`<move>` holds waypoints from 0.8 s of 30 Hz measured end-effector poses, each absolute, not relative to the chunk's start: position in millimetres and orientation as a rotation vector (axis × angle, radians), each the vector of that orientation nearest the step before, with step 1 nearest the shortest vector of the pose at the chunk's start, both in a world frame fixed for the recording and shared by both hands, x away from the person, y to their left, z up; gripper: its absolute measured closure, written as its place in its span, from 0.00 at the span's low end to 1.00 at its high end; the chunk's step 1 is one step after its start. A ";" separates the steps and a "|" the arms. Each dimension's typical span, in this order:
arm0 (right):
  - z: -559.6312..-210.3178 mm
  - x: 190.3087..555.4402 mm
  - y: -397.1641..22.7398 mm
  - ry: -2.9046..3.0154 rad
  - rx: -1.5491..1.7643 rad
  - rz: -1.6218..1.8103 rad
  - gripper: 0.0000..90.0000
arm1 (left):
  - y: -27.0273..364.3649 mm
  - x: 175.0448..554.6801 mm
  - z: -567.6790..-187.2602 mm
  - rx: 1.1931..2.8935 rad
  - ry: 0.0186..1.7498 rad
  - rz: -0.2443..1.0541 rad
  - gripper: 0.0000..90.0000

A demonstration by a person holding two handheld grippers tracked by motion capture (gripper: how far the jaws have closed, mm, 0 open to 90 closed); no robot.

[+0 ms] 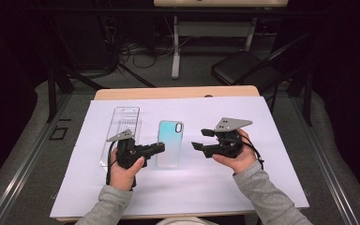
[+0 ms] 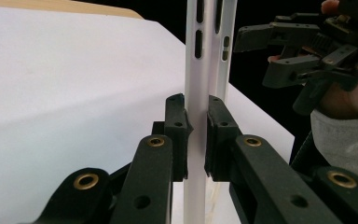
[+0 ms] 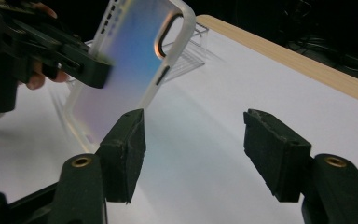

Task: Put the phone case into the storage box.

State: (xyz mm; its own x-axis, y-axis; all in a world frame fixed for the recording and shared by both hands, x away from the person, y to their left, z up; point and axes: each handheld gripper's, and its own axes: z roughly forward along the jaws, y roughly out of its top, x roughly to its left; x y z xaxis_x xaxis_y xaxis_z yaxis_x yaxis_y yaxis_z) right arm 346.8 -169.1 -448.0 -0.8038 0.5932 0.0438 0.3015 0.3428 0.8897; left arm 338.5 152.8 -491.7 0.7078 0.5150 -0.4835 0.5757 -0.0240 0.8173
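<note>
Left gripper (image 2: 196, 135) clamps translucent iridescent phone case (image 1: 169, 140) by its edge; right gripper (image 3: 193, 154) jaws parted, empty, just beside it.

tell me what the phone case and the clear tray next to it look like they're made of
Phone case: likely soft plastic or silicone, with a frosted, iridescent teal-to-lilac back and milky white rim; light passes through it in the right gripper view. The left gripper pinches its edge.
Clear tray: probably thin, rigid, glossy moulded plastic; it is see-through, with ribbed ridges and a hang slot.
</note>
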 end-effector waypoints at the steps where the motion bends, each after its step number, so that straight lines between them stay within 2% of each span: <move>1: -450.7 346.8 -168.9 2.320 0.808 1.435 0.43 | 152.8 338.6 -491.8 1.669 0.888 -0.061 0.91; 24: -464.7 344.0 -168.4 2.321 0.853 1.564 0.45 | 152.5 336.3 -492.9 1.655 0.871 -0.057 0.91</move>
State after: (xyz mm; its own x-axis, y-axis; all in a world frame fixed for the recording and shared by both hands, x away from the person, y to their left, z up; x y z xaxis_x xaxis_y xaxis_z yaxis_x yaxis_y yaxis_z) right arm 344.0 -168.4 -464.7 -0.8089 0.5715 0.1383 0.3429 0.2674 0.9005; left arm 336.3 152.5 -492.9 0.7178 0.5047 -0.4796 0.5627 -0.0149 0.8265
